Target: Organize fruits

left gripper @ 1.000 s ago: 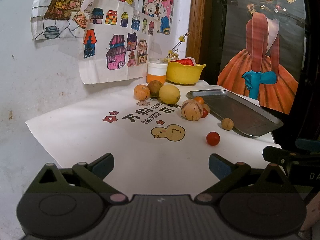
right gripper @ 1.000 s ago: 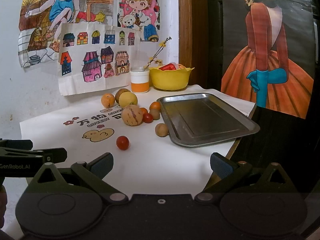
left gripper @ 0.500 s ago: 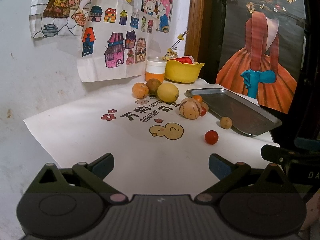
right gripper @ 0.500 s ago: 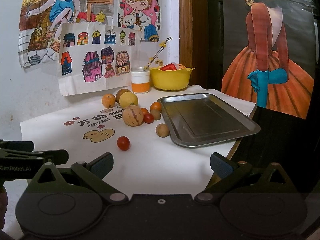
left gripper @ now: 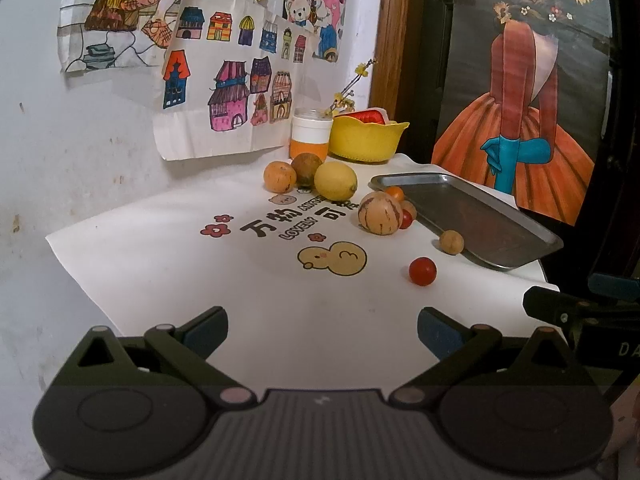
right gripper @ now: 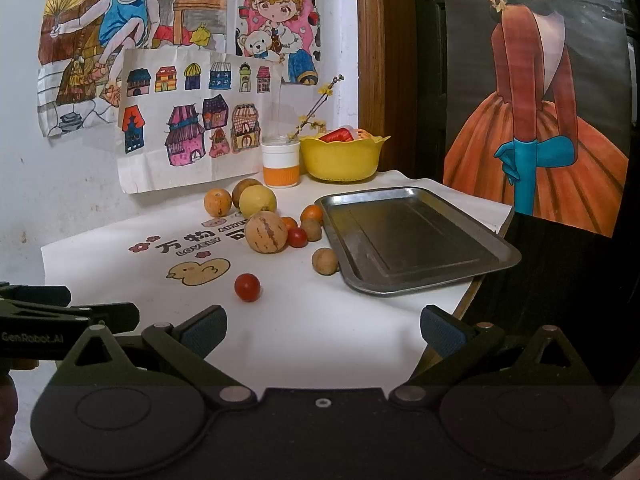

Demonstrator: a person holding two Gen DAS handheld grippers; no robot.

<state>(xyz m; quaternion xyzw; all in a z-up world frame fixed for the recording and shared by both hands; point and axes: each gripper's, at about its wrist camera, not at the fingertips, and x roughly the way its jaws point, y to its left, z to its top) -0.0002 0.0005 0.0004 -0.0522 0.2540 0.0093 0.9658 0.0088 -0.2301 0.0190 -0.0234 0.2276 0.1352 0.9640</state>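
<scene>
From the left wrist view, the left gripper [left gripper: 322, 330] hangs over the near edge of the worktop [left gripper: 160, 264] with its jaws apart and empty, and the fruits lie loose ahead: a red tomato [left gripper: 422, 271] alone nearest, a small brown fruit [left gripper: 451, 242] touching the near rim of the empty metal tray [left gripper: 472, 216], a striped melon [left gripper: 380, 213] further back, and a lemon [left gripper: 335, 181] toward the far edge. From the right wrist view, the right gripper [right gripper: 322, 330] also holds its jaws apart over the near edge with nothing between them, the tomato [right gripper: 247, 287] just ahead and the tray [right gripper: 412, 236] by the right edge, a yellow bowl [right gripper: 340, 158] in the far corner.
</scene>
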